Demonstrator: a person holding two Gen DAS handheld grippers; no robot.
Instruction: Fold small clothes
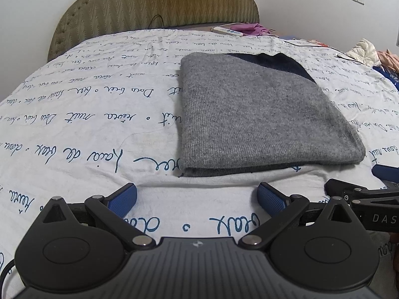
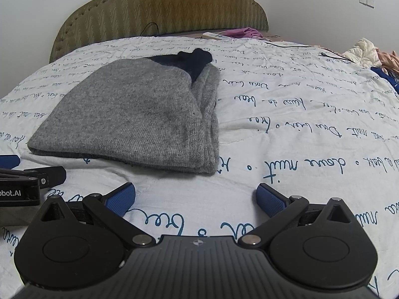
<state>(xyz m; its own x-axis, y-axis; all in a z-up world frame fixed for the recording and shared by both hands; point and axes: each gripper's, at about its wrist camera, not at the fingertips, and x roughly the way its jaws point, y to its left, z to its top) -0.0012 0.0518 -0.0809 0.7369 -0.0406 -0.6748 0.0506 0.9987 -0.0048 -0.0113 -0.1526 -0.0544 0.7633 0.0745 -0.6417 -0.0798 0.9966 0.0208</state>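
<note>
Overhead, both tongs (image 1: 197, 200) (image 2: 195, 200) gape empty above a script-printed bedsheet (image 1: 74, 124) holding a folded grey sweater (image 1: 249, 114).

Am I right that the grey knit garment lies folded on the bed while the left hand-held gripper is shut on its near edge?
Not quite. The grey knit garment does lie folded on the bed, but the left hand-held gripper is open and short of its near edge, touching nothing, as the left wrist view shows.

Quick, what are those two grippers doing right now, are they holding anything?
Left gripper: open, holding nothing, just short of the folded grey sweater.
Right gripper: open, holding nothing, over the bedsheet.
</note>
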